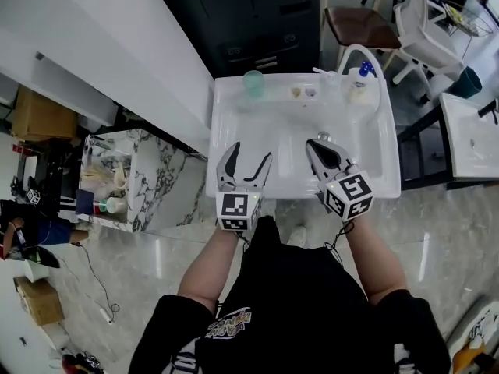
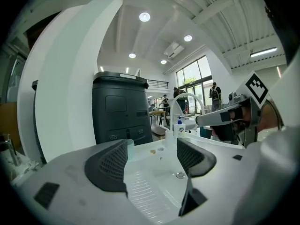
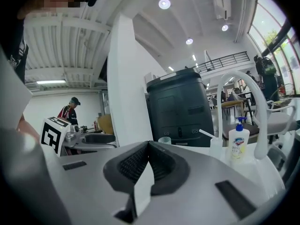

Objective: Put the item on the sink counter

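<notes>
White sink fills frame centre in the head view, with both grippers low over its basin. Left gripper at centre-left has its jaws spread wide and nothing between them. Its own view looks through the gap at the ribbed basin floor and the drain. Right gripper at centre-right has its jaws clenched together and empty, with the tips just beside the drain. Its own view shows the pads meeting. Neither gripper holds an item, and I cannot tell which thing is the task's item. Loose things all stand on the sink's back worktop, along the upper edge of the basin:
- a green cup at upper left, also seen at
- two small bits near the middle
- a clear cup with a stick in it, also seen at
- a soap pump bottle with a blue top at upper right, also seen at and

White arched faucet rises beside the bottle. Dark grey tank stands behind the sink. Marble-topped stand is at frame left, and a brown stool is at the top right.
</notes>
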`<state>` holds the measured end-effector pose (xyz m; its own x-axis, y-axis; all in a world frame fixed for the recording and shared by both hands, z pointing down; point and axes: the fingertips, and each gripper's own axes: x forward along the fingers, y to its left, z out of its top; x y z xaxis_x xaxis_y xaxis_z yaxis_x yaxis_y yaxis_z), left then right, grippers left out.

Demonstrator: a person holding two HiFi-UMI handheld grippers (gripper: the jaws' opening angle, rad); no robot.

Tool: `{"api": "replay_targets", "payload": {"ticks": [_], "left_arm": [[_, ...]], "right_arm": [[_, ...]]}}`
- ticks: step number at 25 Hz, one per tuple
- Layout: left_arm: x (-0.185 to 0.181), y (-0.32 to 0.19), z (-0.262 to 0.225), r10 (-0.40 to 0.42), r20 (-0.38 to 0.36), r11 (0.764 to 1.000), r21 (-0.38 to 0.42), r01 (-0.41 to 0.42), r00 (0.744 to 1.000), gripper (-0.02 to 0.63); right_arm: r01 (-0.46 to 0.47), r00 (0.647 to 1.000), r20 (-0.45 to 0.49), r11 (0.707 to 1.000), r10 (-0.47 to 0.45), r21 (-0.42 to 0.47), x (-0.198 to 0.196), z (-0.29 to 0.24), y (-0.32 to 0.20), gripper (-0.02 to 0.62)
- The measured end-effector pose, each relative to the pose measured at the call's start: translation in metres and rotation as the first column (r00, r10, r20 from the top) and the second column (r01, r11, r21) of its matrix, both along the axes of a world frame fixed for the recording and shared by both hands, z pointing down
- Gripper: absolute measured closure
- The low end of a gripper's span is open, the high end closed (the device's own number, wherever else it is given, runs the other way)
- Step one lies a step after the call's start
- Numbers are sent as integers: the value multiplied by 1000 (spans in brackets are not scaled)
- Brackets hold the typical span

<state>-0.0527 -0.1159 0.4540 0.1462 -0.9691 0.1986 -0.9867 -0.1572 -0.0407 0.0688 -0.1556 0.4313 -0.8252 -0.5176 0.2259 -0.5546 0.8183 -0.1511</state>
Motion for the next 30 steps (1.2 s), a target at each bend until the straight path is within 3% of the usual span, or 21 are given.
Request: {"api": "replay_targets", "payload": {"ticks": [4,14,21,30], "left_arm": [[1,26,-11,-29,9,1000,1,29,1000,303],[-7,67,-10,-50,14,999,-16,50,999,572],[-18,86,-14,8,-22,1000,-18,-8,1000,583],[-33,102,-15,143,-83,989,-18,-145,986,583]], "right_arm": [[26,1000,6,999,-26,-18,2,4,16,541],[44,999,19,998,-43,-43,-15,12,35,541],[30,999,14,999,-30,-30,-44,5,59,541],[-53,999,-4,998,53,-19,-63,0,91,541]]}}
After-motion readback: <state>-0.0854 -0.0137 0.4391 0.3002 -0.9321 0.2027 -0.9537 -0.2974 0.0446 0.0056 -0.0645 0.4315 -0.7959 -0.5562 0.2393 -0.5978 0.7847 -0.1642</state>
